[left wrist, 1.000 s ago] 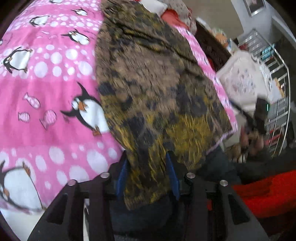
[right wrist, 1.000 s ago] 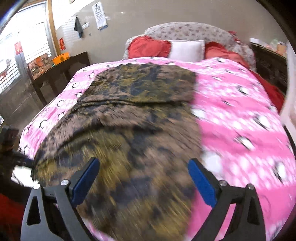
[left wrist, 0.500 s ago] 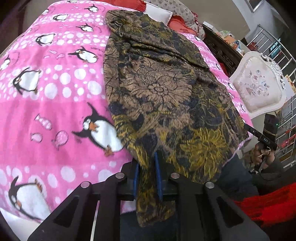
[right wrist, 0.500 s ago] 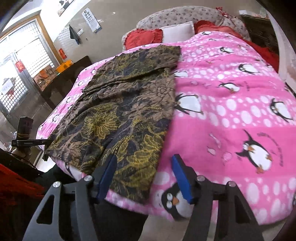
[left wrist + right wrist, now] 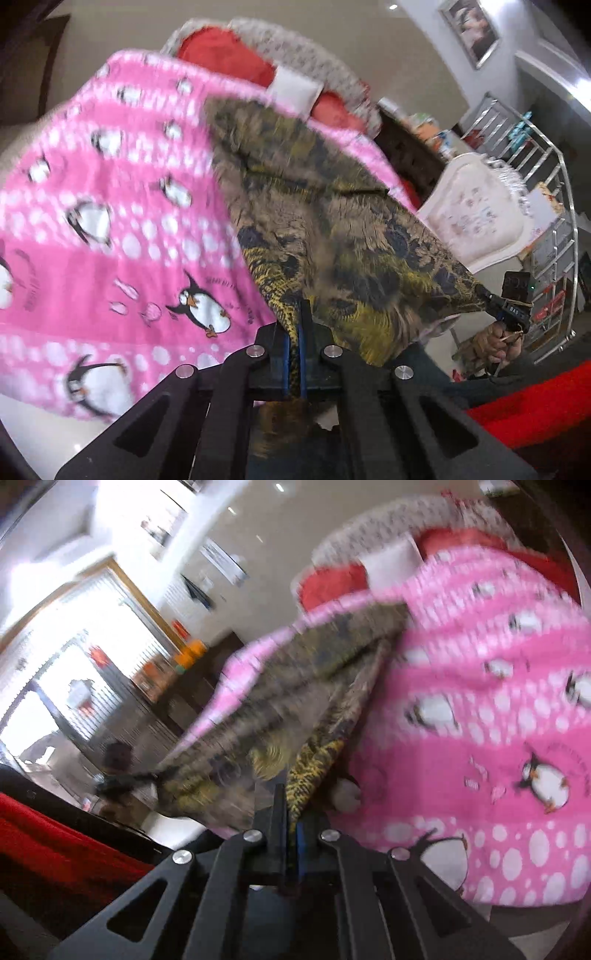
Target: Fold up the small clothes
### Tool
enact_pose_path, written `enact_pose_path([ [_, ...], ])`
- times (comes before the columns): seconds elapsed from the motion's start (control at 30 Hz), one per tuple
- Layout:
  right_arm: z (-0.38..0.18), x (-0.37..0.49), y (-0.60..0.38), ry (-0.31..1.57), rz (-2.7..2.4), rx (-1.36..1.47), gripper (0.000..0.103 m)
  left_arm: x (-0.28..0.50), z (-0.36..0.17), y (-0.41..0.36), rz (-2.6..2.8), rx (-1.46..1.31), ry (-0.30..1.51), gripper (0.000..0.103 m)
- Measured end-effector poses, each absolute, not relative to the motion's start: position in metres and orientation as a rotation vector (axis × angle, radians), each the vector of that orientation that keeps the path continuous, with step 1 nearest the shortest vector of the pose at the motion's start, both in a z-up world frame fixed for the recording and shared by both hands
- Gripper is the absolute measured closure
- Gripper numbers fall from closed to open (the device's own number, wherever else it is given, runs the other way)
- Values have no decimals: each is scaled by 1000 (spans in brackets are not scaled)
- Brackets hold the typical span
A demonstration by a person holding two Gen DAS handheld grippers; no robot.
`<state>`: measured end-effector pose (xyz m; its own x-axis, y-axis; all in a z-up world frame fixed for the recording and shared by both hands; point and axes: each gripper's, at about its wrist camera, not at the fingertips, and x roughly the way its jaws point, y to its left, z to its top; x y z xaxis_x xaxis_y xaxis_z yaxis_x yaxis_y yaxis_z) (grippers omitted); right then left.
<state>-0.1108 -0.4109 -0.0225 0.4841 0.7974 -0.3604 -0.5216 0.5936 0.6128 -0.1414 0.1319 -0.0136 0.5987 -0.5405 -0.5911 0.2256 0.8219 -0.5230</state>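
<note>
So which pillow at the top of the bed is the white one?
The small white pillow in the middle. It sits between two red pillows, in front of the grey flowery headboard.

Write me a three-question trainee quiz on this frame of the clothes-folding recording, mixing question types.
1. True or false: the left hand-held gripper is shut on the floral garment.
2. Multiple choice: the garment's near edge is A) flat on the penguin blanket, B) lifted off it between both grippers, C) hanging from the metal rack.
3. Fill in: the right hand-held gripper is ____ on the garment's edge.

Key: 1 true; 2 B; 3 shut.
</note>
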Motion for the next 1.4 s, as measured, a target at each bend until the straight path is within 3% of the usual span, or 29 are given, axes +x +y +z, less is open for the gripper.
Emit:
enact_pose_path([
  [0.13,34,-146,-438,503,902,498,100,-169,23,143,-575,-437,749,103],
  [0.27,51,-145,-457,475,870,499,100,-155,26,148,-583,-456,743,103],
  [0.73,13,82,-407,611,581,570,100,70,15,145,-322,-335,788,103],
  [0.87,-14,140,-396,688,501,593,100,124,-14,146,-258,-276,859,103],
  [1.13,-81,210,-377,865,388,552,99,162,-74,135,-208,-177,978,103],
  [1.3,-96,225,-377,907,413,600,100,166,-75,150,-274,-216,992,103],
  [1.4,-90,220,-384,926,433,628,93,163,-62,166,-312,-267,1032,103],
])
